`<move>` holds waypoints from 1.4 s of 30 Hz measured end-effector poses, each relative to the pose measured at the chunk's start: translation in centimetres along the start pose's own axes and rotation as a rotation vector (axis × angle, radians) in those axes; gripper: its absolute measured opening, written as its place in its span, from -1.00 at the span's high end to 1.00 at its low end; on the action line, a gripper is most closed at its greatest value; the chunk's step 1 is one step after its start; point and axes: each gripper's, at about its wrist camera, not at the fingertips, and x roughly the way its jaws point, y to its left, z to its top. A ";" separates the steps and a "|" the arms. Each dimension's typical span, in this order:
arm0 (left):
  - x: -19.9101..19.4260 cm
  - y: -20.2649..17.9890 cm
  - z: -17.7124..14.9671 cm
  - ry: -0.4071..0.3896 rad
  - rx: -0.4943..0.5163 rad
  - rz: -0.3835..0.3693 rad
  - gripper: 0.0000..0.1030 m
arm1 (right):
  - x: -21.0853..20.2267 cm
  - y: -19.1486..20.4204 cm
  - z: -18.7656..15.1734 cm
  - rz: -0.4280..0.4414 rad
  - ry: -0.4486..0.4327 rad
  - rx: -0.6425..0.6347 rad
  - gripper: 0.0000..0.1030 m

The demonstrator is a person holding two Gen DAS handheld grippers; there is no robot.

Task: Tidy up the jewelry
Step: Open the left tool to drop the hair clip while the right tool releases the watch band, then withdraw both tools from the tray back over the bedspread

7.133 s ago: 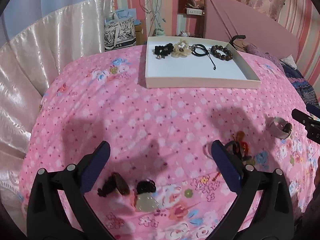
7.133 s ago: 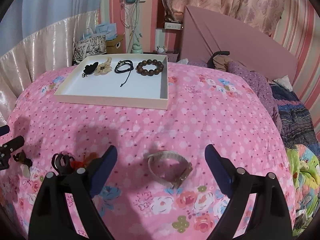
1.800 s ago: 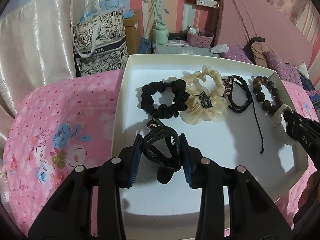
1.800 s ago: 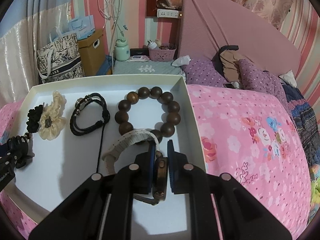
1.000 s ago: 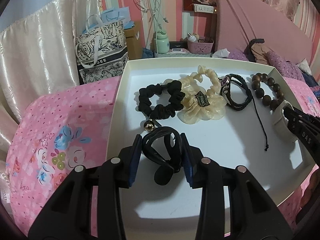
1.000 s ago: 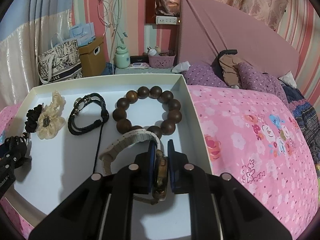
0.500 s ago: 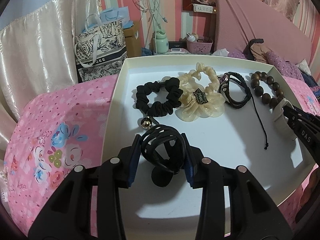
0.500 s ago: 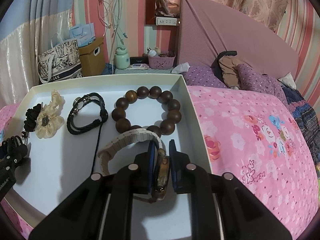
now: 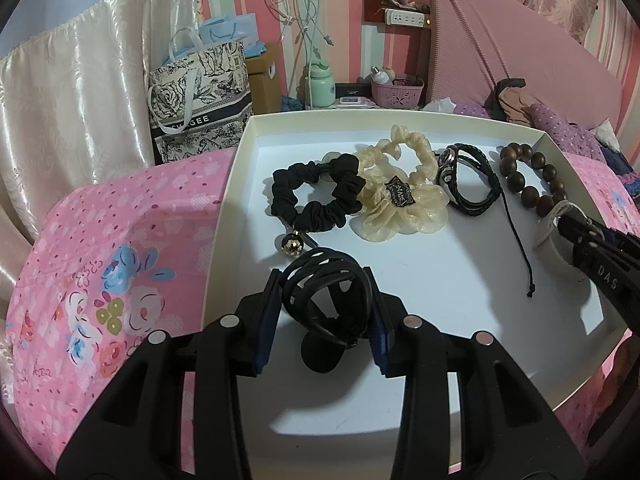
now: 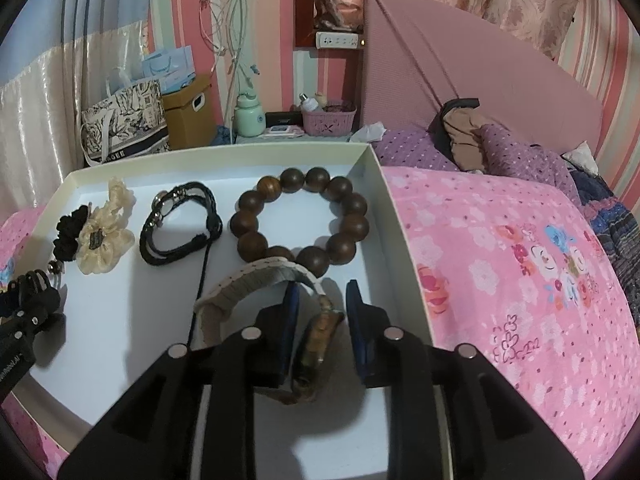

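Observation:
A white tray [image 9: 460, 312] lies on the pink bed and holds a black scrunchie [image 9: 316, 196], a cream scrunchie [image 9: 404, 200], a black leather bracelet [image 9: 468, 184] and a brown bead bracelet [image 9: 532, 180]. My left gripper [image 9: 325, 300] is low over the tray's left part with a black coiled cord bracelet [image 9: 324, 292] between its fingers; the jaws look slightly parted. My right gripper [image 10: 322, 312] is over the tray's right part [image 10: 372, 216]. Its jaws stand parted around a white-strap watch [image 10: 256, 284] that rests on the tray floor.
Pink floral bedding [image 9: 112, 260] surrounds the tray. Behind it stand a printed tote bag [image 9: 200, 108], a cardboard box [image 10: 188, 108], a green bottle [image 10: 248, 114] and a pink basket [image 10: 328, 120]. A pink headboard [image 10: 460, 60] and purple pillows [image 10: 520, 152] lie at the right.
My right gripper's jaws have opened off the watch, which now rests on the tray. My left gripper's jaws have parted a little around the cord bracelet.

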 end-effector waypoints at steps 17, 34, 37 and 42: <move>-2.1 0.2 0.6 -0.078 0.007 -0.016 -0.55 | -3.5 0.5 0.5 -0.023 -0.172 -0.029 -0.66; -15.2 7.0 -0.1 -0.138 -0.016 0.065 -0.94 | -9.2 -0.5 0.4 -0.019 -0.157 -0.054 -0.86; -16.6 7.8 -2.0 -0.123 -0.039 0.057 -0.94 | -11.3 -0.7 -1.1 -0.035 -0.136 -0.104 -0.87; -18.2 7.4 -4.7 -0.106 -0.036 0.027 -0.94 | -14.8 -1.9 -3.2 -0.086 -0.117 -0.139 -0.87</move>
